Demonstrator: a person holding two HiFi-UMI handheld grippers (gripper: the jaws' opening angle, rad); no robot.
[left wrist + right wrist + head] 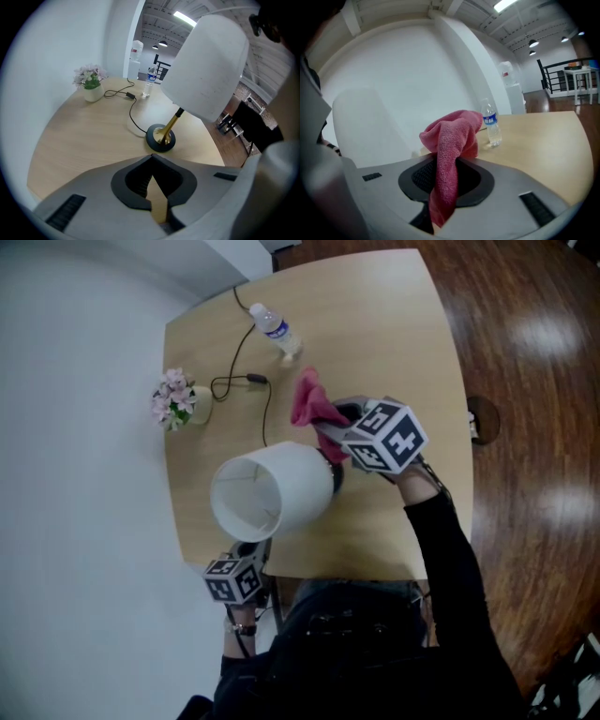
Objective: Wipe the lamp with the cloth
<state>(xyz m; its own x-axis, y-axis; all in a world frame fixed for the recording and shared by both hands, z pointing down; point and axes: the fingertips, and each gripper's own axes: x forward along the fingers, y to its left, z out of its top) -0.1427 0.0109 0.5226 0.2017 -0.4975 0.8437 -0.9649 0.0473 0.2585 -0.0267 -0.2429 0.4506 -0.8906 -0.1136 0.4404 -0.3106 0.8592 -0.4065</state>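
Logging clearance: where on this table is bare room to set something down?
Bare: table right of the water bottle; the strip between flower pot and lampshade. Crowded: the middle, with cord, right gripper and cloth.

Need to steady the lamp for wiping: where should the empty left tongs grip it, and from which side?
Grip the slim brass stem just above the dark base, from the person's side, straight ahead of the shut left tongs. The white shade is probably too wide and tilts over them.

Left gripper [151,159]: jaws together, empty, tilted downward.
Right gripper [446,161]: jaws clamped on pink cloth [452,133].
Right arm [450,549]: black-sleeved, extended forward.
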